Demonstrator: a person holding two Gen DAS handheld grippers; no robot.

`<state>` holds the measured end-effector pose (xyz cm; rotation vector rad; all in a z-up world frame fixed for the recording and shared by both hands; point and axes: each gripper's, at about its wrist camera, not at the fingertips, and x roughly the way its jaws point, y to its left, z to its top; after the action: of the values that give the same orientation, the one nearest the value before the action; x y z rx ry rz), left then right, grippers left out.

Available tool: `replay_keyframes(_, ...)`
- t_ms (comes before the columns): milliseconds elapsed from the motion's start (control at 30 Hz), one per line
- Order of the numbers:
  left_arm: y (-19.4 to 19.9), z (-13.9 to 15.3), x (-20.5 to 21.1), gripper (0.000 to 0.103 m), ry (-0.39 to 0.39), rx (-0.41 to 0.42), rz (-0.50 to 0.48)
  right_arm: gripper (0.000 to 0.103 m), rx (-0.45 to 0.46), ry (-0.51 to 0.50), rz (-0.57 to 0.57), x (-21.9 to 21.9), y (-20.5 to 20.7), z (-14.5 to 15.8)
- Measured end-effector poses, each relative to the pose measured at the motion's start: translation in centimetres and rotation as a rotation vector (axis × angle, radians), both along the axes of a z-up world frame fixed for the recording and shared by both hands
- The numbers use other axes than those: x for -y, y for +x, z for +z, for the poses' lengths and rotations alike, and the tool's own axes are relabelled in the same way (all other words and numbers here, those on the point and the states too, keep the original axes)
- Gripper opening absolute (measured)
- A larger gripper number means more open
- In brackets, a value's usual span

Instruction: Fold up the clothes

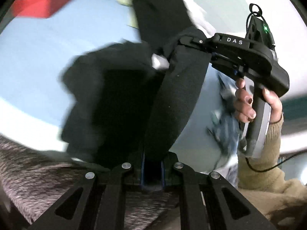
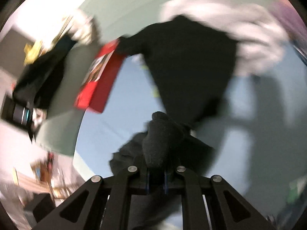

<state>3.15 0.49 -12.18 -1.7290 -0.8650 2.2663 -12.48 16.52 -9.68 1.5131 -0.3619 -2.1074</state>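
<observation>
Garment: a black garment (image 1: 119,99) hung stretched above the light blue bed surface (image 1: 48,48).
Left gripper (image 1: 153,163): clamped on its hem.
Right gripper (image 2: 156,163): clamped on bunched black cloth.
Edges: red box (image 2: 99,76) near the bed's far edge.
Room: bare blue surface below.

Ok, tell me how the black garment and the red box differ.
The black garment is soft, draped cloth; the red box is rigid and flat-sided. The garment is plain black; the box is red with a printed picture. The garment hangs pinched by both grippers; the box is not held. Both sit over the light blue surface.
</observation>
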Motion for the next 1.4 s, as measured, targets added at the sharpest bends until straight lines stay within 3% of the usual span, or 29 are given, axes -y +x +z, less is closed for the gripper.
replay_keyframes(67,0.0,-1.3,2.1,0.012,-0.003,0.039,0.068,0.011,0.009,0.027,0.059,4.1,-1.4,-1.0)
replay_keyframes(133,0.1,-2.9,3.4,0.012,-0.014,0.078,0.123,0.019,0.029,0.050,0.109,7.9,-2.8,-2.6)
replay_keyframes(200,0.3,-4.7,4.8,0.012,-0.008,0.114,0.184,0.041,0.067,0.057,0.177,10.5,-3.2,-4.3)
replay_keyframes(233,0.5,-5.5,5.4,0.012,0.004,0.123,0.217,0.046,0.089,0.052,0.201,11.3,-3.4,-5.0)
replay_keyframes(333,0.8,-6.5,6.5,0.016,-0.005,0.139,0.277,0.059,0.116,-0.063,0.222,9.9,-2.9,-4.4)
replay_keyframes(433,1.0,-6.8,7.4,0.022,-0.041,0.153,0.323,0.070,0.031,-0.138,0.198,6.0,-2.3,-2.1)
replay_keyframes(500,1.0,-5.4,7.7,0.040,-0.176,0.171,0.347,0.073,-0.024,-0.161,0.177,3.3,-1.7,-0.8)
replay_keyframes(567,1.0,-3.7,7.9,0.054,-0.299,0.153,0.375,0.073,-0.060,-0.127,0.156,0.5,-1.1,-0.1)
replay_keyframes(633,1.0,-0.9,7.3,0.059,-0.406,0.068,0.397,0.069,-0.081,-0.061,0.143,-1.0,-0.5,-0.5)
replay_keyframes(700,0.8,1.0,5.6,0.060,-0.423,-0.023,0.351,0.044,-0.080,-0.021,0.172,-0.8,-0.4,-1.2)
replay_keyframes(767,0.1,1.9,1.9,0.060,-0.422,-0.106,0.232,0.038,-0.069,-0.001,0.206,0.2,-0.2,-2.2)
replay_keyframes(800,-0.2,1.3,0.6,0.060,-0.441,-0.097,0.198,0.030,-0.060,0.001,0.222,1.0,-0.1,-2.7)
replay_keyframes(900,-0.9,-2.6,-1.9,0.058,-0.588,0.058,0.190,0.030,-0.036,0.007,0.220,3.4,-0.9,-4.0)
replay_keyframes(967,0.0,-5.4,-0.4,0.055,-0.540,0.160,0.270,0.029,-0.023,0.039,0.180,4.6,-2.6,-5.8)
replay_keyframes(1100,2.3,-5.9,1.2,0.055,-0.459,0.174,0.380,0.039,0.071,0.037,0.127,5.2,-5.9,-8.3)
replay_keyframes(1167,2.6,-4.5,0.5,0.055,-0.495,0.151,0.386,0.040,0.112,0.022,0.097,4.9,-6.6,-8.3)
replay_keyframes(1267,2.3,-1.8,-1.4,0.055,-0.525,0.071,0.345,0.044,0.024,0.040,0.063,3.1,-4.9,-5.2)
replay_keyframes(1367,1.8,0.2,-3.0,0.060,-0.422,-0.020,0.312,0.073,-0.036,0.043,0.023,0.2,-2.5,-2.8)
replay_keyframes(1400,1.5,0.3,-3.4,0.065,-0.378,-0.038,0.311,0.074,-0.015,0.028,0.032,-1.1,-1.3,-3.0)
